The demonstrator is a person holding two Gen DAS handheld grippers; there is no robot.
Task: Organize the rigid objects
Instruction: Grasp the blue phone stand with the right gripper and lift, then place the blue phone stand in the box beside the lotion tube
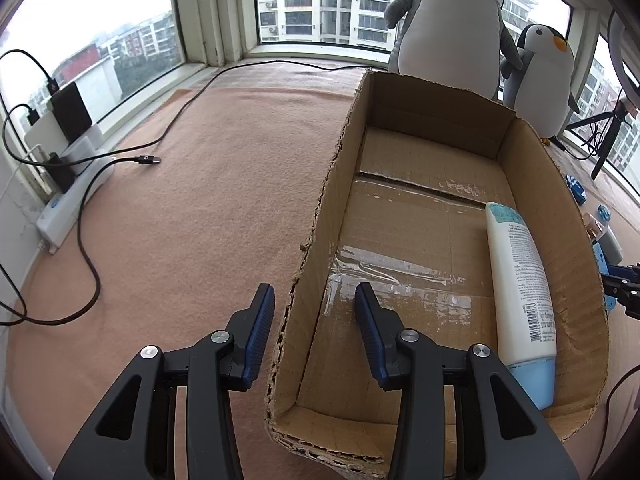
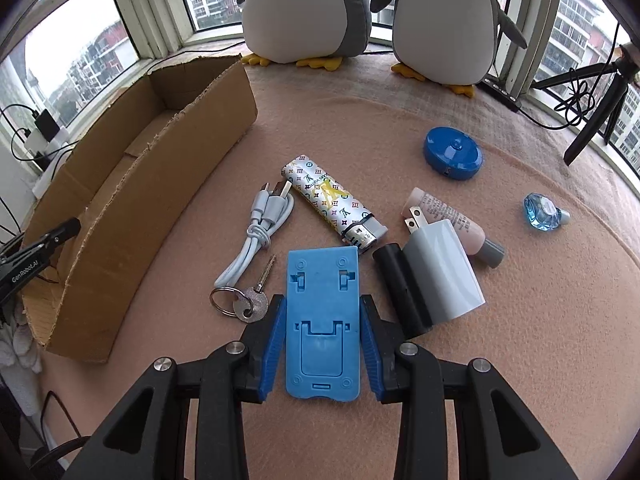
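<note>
My right gripper [image 2: 322, 300] is shut on a blue plastic phone stand [image 2: 322, 280], which lies flat on the pink blanket with a pad pressed against each long side. Around it lie a key on a ring [image 2: 248, 300], a coiled white cable [image 2: 260, 232], a patterned lighter [image 2: 332, 204], a grey wall charger [image 2: 440, 276] on a black cylinder [image 2: 394, 280], and a pink tube [image 2: 452, 220]. My left gripper [image 1: 314, 292] is open, straddling the left wall of the cardboard box [image 1: 320, 200]. A white lotion bottle [image 1: 520, 288] lies inside along the right wall.
Two plush penguins [image 2: 304, 4] stand by the window behind the box [image 2: 160, 152]. A blue round case [image 2: 454, 152] and a blue glass bottle [image 2: 542, 212] sit at the right. A power strip [image 1: 72, 204] with cables is left; a tripod [image 2: 600, 108] is far right.
</note>
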